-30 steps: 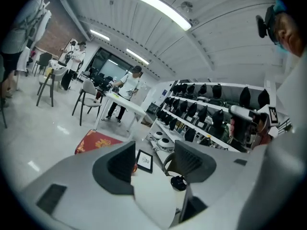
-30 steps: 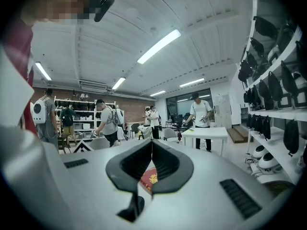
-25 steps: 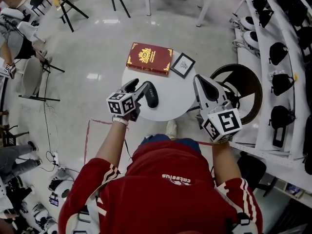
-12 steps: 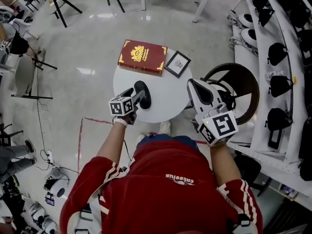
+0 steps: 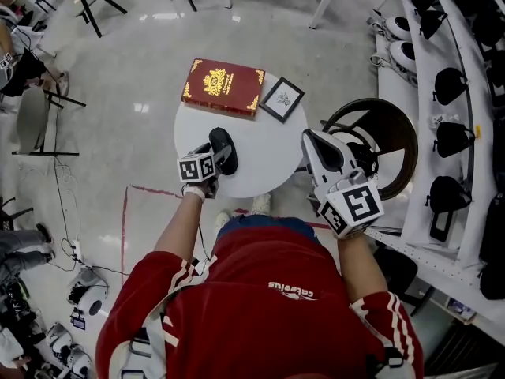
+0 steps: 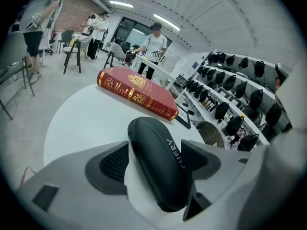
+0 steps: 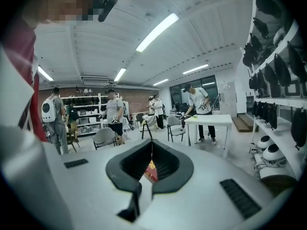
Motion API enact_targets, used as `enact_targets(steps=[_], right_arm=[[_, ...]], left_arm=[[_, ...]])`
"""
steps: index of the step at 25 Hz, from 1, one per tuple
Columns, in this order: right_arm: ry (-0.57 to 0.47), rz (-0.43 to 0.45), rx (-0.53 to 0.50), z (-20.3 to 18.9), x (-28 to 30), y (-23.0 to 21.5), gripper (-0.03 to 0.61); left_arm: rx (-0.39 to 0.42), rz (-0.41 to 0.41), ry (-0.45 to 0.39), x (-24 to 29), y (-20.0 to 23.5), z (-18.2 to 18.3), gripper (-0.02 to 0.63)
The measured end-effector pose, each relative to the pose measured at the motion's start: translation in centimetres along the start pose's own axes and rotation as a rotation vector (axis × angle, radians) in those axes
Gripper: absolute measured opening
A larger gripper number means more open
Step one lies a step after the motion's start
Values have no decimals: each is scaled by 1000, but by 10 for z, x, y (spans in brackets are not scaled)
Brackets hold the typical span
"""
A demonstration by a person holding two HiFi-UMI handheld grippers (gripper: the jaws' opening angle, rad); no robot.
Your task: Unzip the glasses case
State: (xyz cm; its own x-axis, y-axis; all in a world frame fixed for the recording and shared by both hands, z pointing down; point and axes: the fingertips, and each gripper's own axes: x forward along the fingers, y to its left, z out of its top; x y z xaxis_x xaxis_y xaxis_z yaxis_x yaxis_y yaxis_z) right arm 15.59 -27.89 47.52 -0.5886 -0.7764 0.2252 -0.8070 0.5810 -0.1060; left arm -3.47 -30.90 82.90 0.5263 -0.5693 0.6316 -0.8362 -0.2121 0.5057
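The glasses case (image 5: 225, 148) is seen lying on the round white table (image 5: 268, 152), near its front-left edge. It is straddled by the left gripper (image 5: 211, 155), whose jaws have just been opening and are spread wide. The case sits between them, but no pad is seen pressing on it. The right gripper (image 5: 309, 137) is held off by the table's right edge, its jaws closed together on nothing.

For the step in hand, the case should probably be pinned first by its body, low and square, so that it cannot skid on the smooth top. Then the zip pull can be sought by the right jaws and drawn along the seam, not lifted.

The pull itself is shown in no view, and the seam cannot be made out on the dark shell. The case's near end is cut off behind the left jaws.
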Motion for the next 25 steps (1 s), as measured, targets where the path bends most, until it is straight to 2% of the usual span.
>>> enact_targets(steps=[14, 18, 25], right_arm=[[9, -20, 57, -15, -10, -24, 15], [4, -25, 66, -15, -16, -32, 15], [6, -30, 98, -21, -17, -44, 15]], left_arm=[[-4, 32, 107, 42, -28, -14, 341], [16, 72, 123, 45, -30, -17, 339], [117, 151, 226, 52, -35, -23, 307]])
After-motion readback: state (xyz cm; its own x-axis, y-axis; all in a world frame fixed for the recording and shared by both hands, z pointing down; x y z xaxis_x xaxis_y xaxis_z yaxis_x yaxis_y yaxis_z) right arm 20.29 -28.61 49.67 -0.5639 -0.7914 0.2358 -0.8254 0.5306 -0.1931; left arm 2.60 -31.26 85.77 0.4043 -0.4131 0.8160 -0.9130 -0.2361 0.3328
